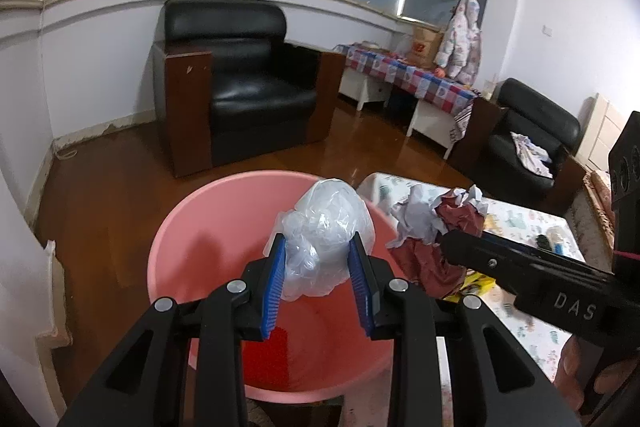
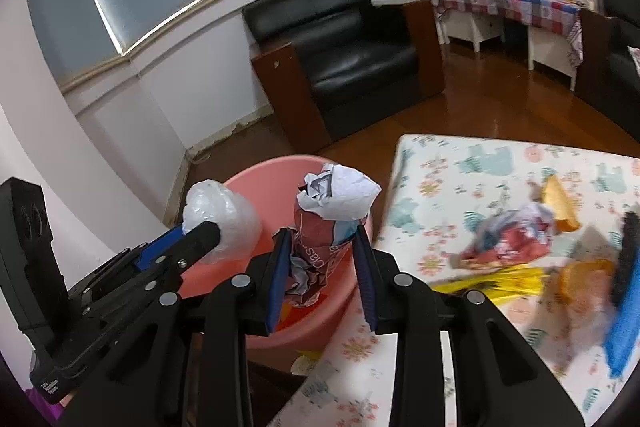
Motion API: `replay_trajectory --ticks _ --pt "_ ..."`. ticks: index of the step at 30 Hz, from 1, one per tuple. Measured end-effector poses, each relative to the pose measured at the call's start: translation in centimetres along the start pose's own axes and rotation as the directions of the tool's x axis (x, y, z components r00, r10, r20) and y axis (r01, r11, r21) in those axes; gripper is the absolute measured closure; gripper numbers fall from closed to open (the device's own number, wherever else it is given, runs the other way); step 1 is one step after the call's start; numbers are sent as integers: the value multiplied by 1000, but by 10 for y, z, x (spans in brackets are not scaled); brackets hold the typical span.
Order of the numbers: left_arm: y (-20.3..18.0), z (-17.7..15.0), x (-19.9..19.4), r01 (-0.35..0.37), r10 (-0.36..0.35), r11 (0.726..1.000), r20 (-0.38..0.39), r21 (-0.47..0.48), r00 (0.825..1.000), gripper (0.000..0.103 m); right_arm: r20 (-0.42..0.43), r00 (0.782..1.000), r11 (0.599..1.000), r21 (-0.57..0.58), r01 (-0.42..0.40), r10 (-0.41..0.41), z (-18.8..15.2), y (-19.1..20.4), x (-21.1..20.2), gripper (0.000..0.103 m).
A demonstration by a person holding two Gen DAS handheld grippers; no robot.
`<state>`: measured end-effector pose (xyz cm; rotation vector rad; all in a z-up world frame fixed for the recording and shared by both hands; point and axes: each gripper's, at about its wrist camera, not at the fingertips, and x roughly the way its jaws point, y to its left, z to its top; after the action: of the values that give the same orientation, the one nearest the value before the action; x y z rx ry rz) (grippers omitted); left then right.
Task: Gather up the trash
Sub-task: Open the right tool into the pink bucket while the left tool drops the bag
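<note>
White letters "DAS" stand on the black side of the right gripper (image 1: 442, 247), seen off to the right of the left gripper's fingers. The crumpled red and white paper (image 2: 320, 227) carries print, too creased to read.

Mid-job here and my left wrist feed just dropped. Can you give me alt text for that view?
The left gripper is shut on a crumpled clear plastic bag, holding it over the open pink bucket. To its right, the right gripper holds a wad of red and white paper near the bucket's rim. Behind stands a black armchair on a wood floor.
</note>
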<state>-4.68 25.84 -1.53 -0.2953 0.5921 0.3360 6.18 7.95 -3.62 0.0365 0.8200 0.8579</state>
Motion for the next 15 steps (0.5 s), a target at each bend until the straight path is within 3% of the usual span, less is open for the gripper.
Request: replay_trajectory --ticks 5,9,11,15 --pt "14 -5 12 -23 22 999 -33 -34 999 70 -59 998 1000 -20 -9 8 -4 11 26 69" --pt "22 -9 19 -38 34 997 -56 -74 998 58 -112 994 1000 -9 -22 20 -8 14 38 64" --pt "26 -11 22 -47 42 995 -62 -85 997 56 -116 993 1000 -7 -25 24 -10 15 39 58" --pt "28 -14 20 -49 44 995 -61 -92 997 54 -112 993 1000 -3 -23 23 -12 14 39 55"
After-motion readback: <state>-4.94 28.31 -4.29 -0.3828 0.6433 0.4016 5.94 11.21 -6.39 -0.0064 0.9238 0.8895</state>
